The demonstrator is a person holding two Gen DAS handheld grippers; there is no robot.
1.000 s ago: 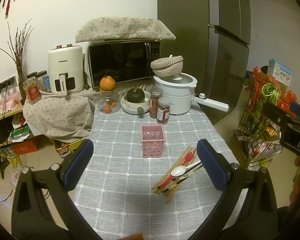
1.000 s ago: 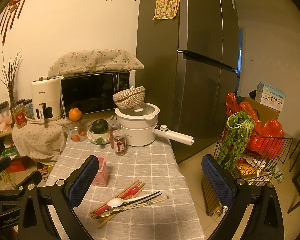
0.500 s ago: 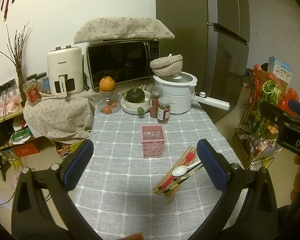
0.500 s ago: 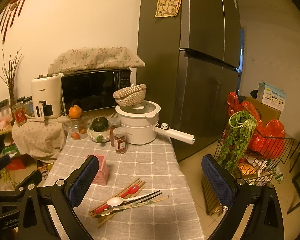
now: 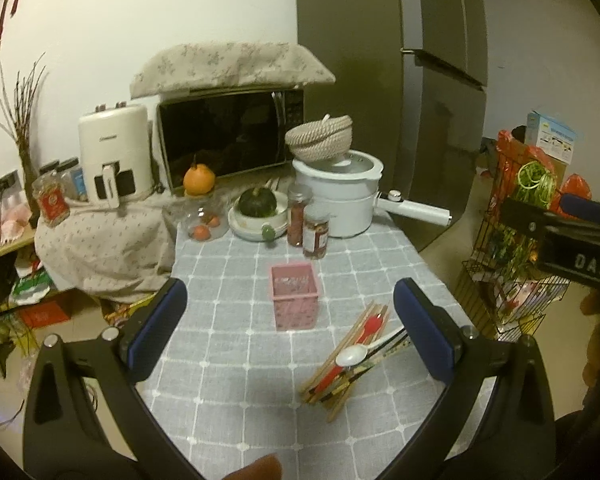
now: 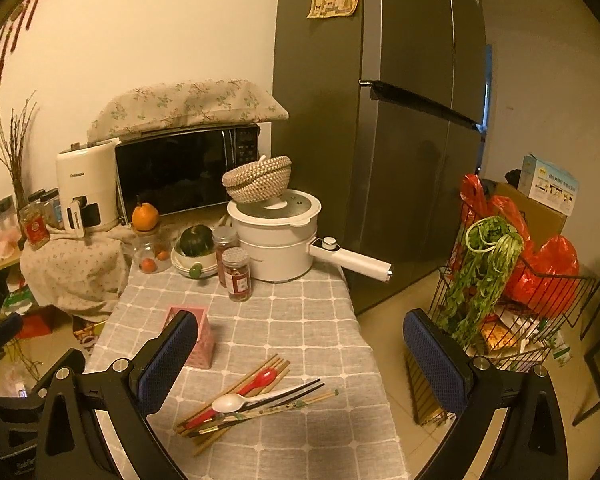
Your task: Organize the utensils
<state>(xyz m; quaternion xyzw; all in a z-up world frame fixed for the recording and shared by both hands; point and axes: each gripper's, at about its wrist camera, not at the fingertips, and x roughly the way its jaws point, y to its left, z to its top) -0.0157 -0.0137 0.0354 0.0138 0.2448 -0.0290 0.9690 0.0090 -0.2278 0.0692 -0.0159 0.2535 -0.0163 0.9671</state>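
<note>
Utensil pile (image 6: 252,400) beside pink basket (image 5: 294,294)

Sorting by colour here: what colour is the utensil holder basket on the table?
Pink. The utensil holder basket shows best in the left wrist view, standing unobstructed on the grey checked tablecloth.

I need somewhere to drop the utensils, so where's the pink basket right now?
The pink basket stands upright mid-table in the left wrist view, between the spice jars behind it and the utensil pile at its front right.
</note>
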